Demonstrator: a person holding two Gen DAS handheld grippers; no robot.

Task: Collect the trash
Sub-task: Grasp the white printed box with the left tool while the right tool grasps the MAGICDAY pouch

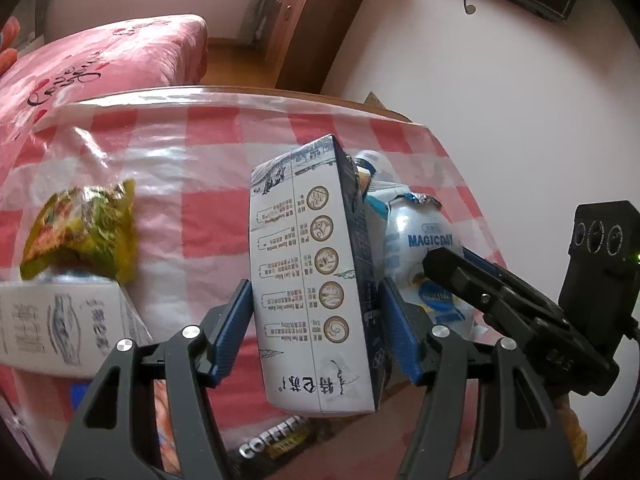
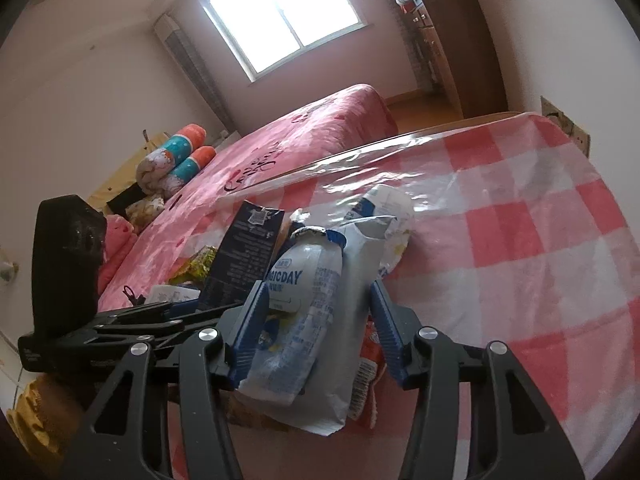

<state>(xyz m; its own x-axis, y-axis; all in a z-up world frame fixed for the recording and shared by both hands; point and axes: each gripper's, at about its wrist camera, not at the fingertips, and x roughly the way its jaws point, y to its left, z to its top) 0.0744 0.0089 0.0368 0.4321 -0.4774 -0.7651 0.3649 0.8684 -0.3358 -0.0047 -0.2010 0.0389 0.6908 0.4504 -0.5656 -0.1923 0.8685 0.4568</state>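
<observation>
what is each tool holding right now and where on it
Left tool: the milk carton, upright, clamped across its lower sides. Right tool: the MAGICDAY pouch, pinched around its middle.

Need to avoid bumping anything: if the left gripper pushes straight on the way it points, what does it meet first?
Beyond the milk carton held in the left gripper, nothing obvious: only bare checked tablecloth shows ahead, though the carton hides part of the path.

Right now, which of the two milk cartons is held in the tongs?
The upright carton, between the left tongs. The other carton lies flat on the table's left side.
</observation>
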